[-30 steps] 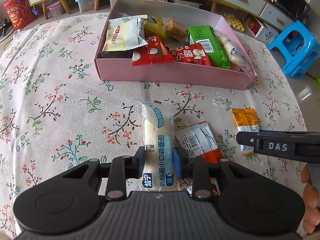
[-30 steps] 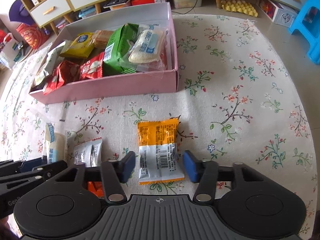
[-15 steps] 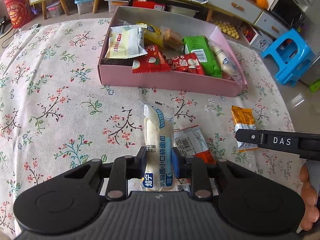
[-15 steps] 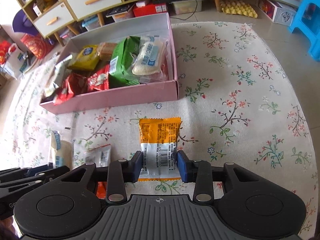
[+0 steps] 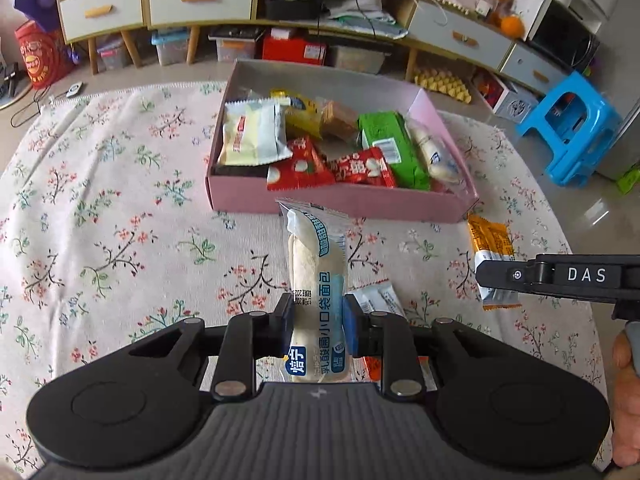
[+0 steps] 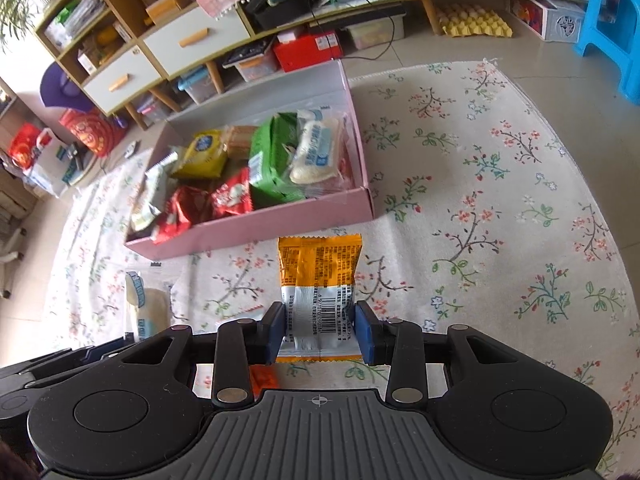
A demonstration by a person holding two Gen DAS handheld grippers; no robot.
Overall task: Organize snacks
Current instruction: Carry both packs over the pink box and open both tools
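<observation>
My left gripper point(image 5: 318, 320) is shut on a long white bread packet point(image 5: 316, 264) with blue print and holds it above the floral cloth, just short of the pink box point(image 5: 340, 200). My right gripper point(image 6: 320, 330) is shut on an orange-and-white snack packet point(image 6: 320, 268), also off the cloth, in front of the same pink box point(image 6: 256, 232). The box holds several snack packets. In the left wrist view, the right gripper's side point(image 5: 560, 276) shows at the right with the orange packet point(image 5: 490, 240) in it. A white-and-orange packet point(image 5: 376, 296) lies on the cloth under my left gripper.
The round table's floral cloth point(image 5: 100, 220) stretches left of the box. A blue stool point(image 5: 576, 128) stands on the floor beyond the table's right edge. Low cabinets point(image 5: 200, 0) with drawers line the back. A person's hand point(image 5: 624, 400) shows at the right.
The right jaws closed on the orange packet, which lay loose between them a second ago. Both grippers rose, lifting their packets off the cloth, and the box now sits farther below.
</observation>
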